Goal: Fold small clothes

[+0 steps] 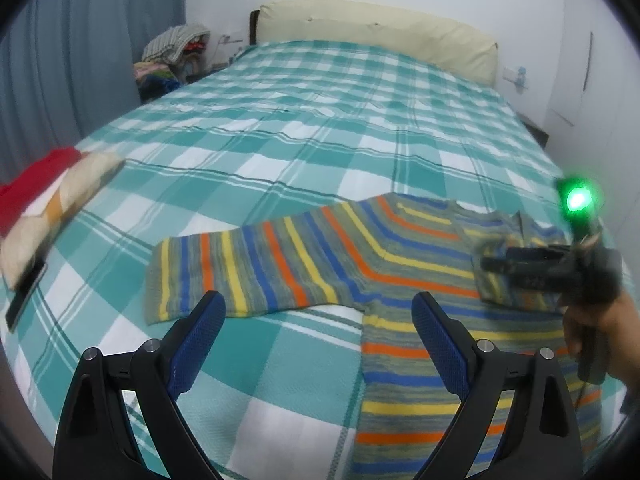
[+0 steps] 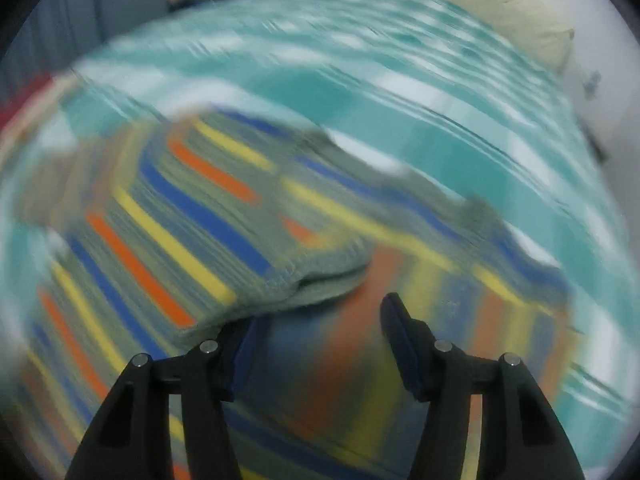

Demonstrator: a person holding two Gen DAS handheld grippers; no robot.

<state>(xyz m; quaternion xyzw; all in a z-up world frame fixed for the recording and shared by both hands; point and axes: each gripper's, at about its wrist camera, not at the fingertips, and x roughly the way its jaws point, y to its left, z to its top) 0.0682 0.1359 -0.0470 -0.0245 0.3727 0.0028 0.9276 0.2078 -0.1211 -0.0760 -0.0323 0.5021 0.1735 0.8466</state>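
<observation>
Lying flat across the near part of the bed (image 1: pixel 320 128), a striped sweater (image 1: pixel 360 256) in orange, yellow, blue and grey-green shows in the left wrist view; one sleeve stretches out toward the left, and the body runs down toward the lower right edge of the picture. The bed wears a teal and white checked cover, with a cream headboard cushion (image 1: pixel 376 32) at its far end. The left tool (image 1: pixel 318 310) hovers above the cover, its two blue-padded fingers spread wide with nothing between them; the sleeve's lower edge lies just beyond the tips. At the right edge, a hand (image 1: pixel 600 332) holds the right tool (image 1: pixel 496 262), which bears a green light and reaches over the sweater's other sleeve, folded in over the chest. At the far left of the bed lie a red cloth (image 1: pixel 36 184) and a cream patterned folded piece (image 1: pixel 60 200), with a dark flat object, perhaps a phone (image 1: pixel 26 294), just beside them. A heap of clothes (image 1: pixel 176 56) sits off the bed by the blue curtain (image 1: pixel 80 40).

The right wrist view is badly smeared. Its fingers (image 2: pixel 404 344) stand apart, close above the sweater, with a folded cuff edge just ahead of the left finger; no pad presses on the fabric as far as the blur allows.
</observation>
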